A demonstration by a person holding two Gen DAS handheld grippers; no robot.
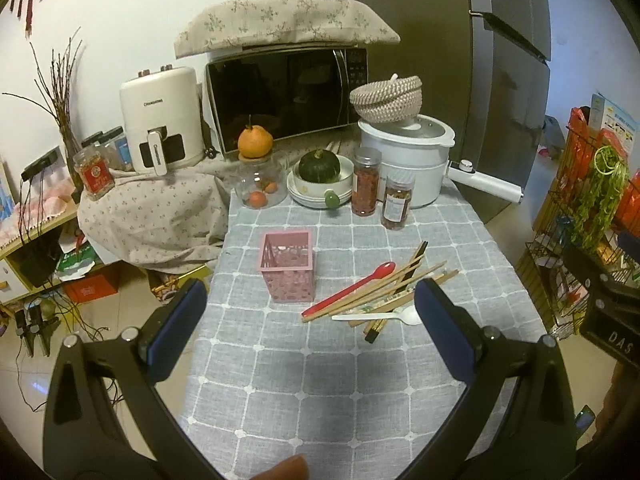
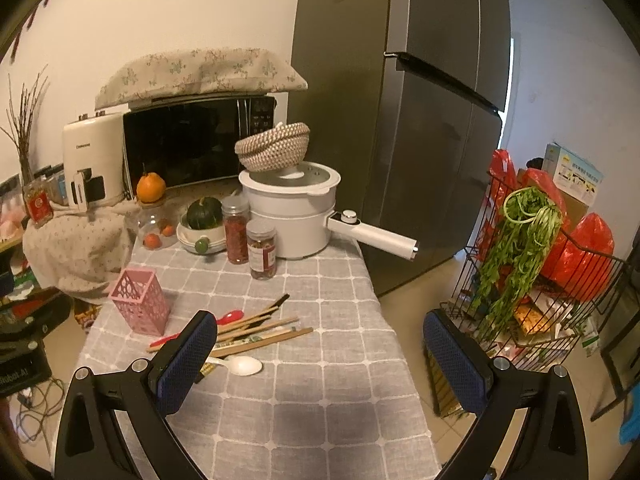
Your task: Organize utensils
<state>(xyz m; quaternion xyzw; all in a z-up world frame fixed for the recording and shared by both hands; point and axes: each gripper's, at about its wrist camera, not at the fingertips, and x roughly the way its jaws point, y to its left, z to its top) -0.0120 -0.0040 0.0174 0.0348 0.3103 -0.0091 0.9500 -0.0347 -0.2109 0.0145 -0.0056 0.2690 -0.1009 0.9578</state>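
Both grippers, left gripper (image 1: 308, 320) and right gripper (image 2: 320, 352), are held wide and empty above the tabletop (image 1: 320, 392); one utensil is best pinched singly from the heap of chopsticks (image 1: 384, 288), red spoon (image 1: 352, 286) and white spoon (image 1: 384, 316) beside the upright pink holder (image 1: 286, 266).

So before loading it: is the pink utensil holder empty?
Empty: the pink utensil holder stands upright, nothing inside; chopsticks lie beside it.
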